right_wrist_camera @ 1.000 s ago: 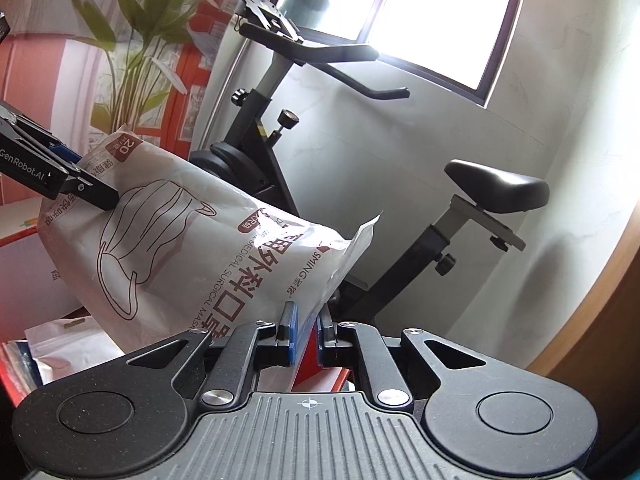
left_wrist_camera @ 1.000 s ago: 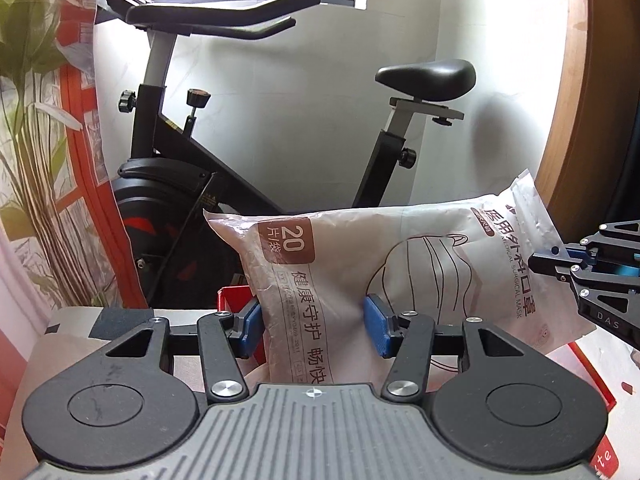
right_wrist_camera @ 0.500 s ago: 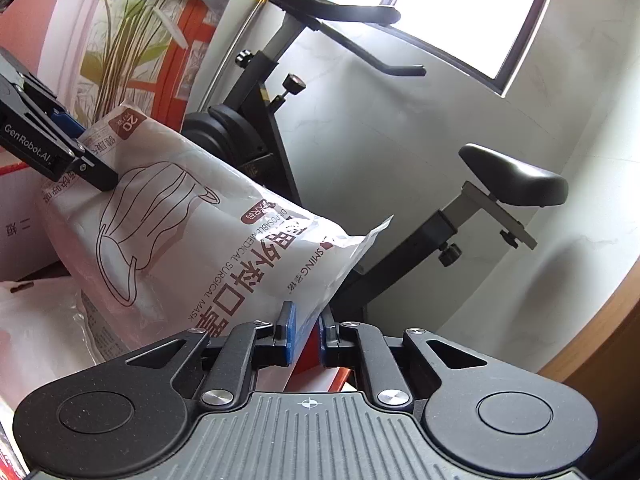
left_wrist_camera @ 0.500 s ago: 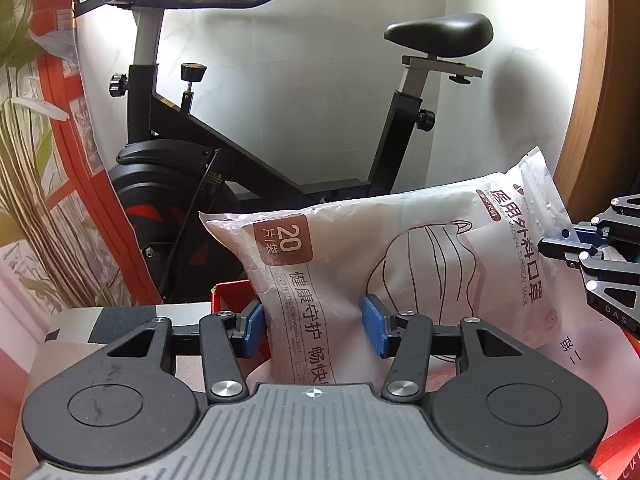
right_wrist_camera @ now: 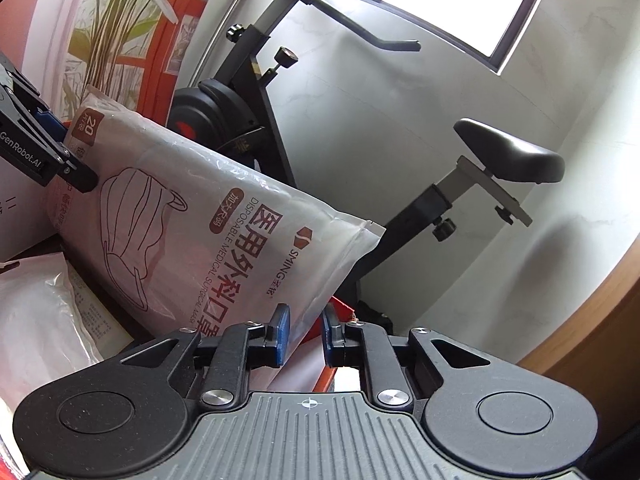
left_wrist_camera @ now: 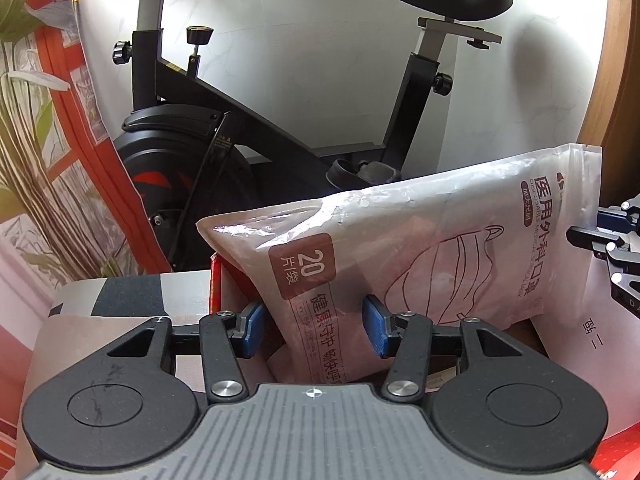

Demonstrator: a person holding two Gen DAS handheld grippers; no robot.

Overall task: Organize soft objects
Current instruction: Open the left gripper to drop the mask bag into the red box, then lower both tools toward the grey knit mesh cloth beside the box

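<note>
A soft pink-white pack of surgical masks (left_wrist_camera: 420,256) stands tilted over a red-edged box (left_wrist_camera: 215,280). My left gripper (left_wrist_camera: 314,330) is shut on the pack's lower end, which is pinched narrow between the blue pads. In the right wrist view the pack (right_wrist_camera: 208,216) slopes down to my right gripper (right_wrist_camera: 306,334). Its jaws are opening: the pack's sealed corner lies between them against the left pad, and the right pad stands clear of it. The right gripper's tip (left_wrist_camera: 600,240) shows at the pack's far end, and the left gripper (right_wrist_camera: 60,160) shows at its upper end.
An exercise bike (left_wrist_camera: 280,132) stands close behind against the white wall. Another white plastic pack (right_wrist_camera: 40,320) lies inside the box at lower left. A red box rim (right_wrist_camera: 344,312) lies just under the right fingers. A white sheet with writing (left_wrist_camera: 592,332) leans at the right.
Both grippers have sunk and tipped downward, bringing the pack lower into the box. The right pads, shut on the pack's corner before, have parted. The left grip is unchanged.
</note>
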